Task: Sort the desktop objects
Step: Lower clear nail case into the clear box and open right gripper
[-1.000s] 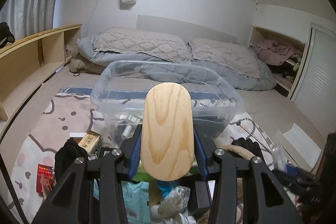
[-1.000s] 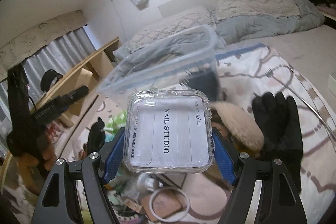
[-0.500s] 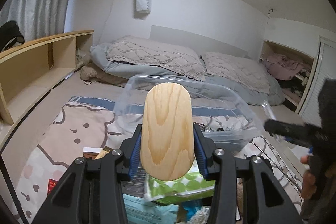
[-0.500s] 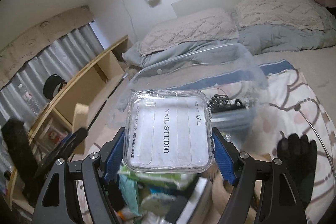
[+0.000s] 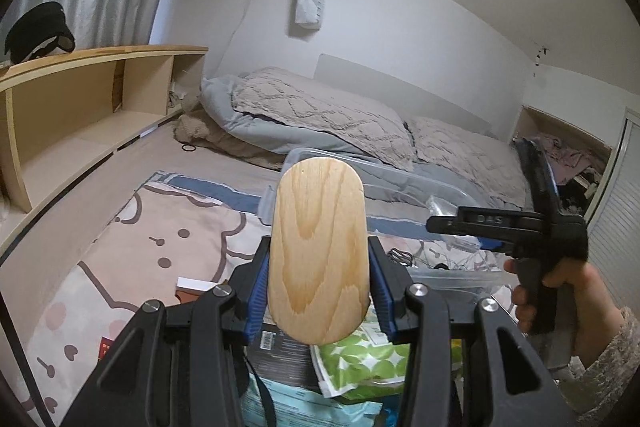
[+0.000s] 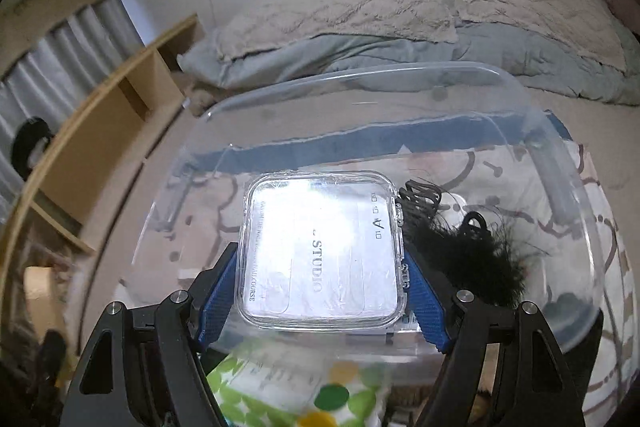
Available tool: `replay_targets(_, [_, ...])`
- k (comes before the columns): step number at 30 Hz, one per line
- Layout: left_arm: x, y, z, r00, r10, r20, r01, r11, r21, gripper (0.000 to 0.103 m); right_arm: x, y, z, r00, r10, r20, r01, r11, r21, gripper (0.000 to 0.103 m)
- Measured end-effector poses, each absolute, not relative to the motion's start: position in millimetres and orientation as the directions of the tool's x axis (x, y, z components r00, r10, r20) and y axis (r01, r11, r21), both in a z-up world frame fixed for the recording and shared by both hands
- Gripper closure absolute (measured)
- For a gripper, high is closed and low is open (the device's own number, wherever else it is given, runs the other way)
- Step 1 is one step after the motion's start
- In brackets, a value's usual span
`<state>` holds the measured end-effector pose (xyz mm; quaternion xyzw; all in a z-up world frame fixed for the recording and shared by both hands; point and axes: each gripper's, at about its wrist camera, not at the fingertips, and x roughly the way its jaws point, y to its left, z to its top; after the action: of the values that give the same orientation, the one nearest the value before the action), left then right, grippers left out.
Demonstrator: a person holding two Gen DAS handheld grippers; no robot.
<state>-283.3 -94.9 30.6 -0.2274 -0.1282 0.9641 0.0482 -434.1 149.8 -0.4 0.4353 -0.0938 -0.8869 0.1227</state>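
Clear plastic nail box (image 6: 322, 253) sits squeezed in the right gripper (image 6: 320, 291), over the bin (image 6: 560, 163). The left gripper (image 5: 318, 291) pinches a wooden piece (image 5: 318, 251). Next, the box probably needs letting go.

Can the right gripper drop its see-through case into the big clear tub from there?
Probably yes: the right gripper holds the clear case before the open clear tub, nothing between.

Clear case (image 6: 322, 251) above bin (image 6: 360, 83) — bed (image 6: 400, 27) behind

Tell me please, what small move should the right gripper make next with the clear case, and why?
Probably lower the clear case a little and open the jaws. The right gripper holds it above the clear bin, beside a black fluffy thing inside.
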Motion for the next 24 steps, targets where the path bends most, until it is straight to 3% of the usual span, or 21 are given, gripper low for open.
replay_targets(10, [-286, -99, 28, -0.888, 0.160, -0.430, -0.035, -0.958, -0.285, 0.059, -463, 110, -18, -0.527, -0.258, -0.809, 0.153, -0.966, 0.209, 0.025])
replay_targets(13, [-286, -100, 28, -0.887, 0.165, -0.431, -0.039, -0.957, -0.286, 0.059, -465, 108, -24, -0.522, -0.250, -0.815, 0.144, -0.968, 0.204, 0.011])
replay_targets(24, [-294, -94, 24, -0.873, 0.190, -0.449, -0.055, -0.954, -0.296, 0.059, -443, 132, -23, -0.558, -0.297, -0.775, 0.148, -0.954, 0.259, 0.011])
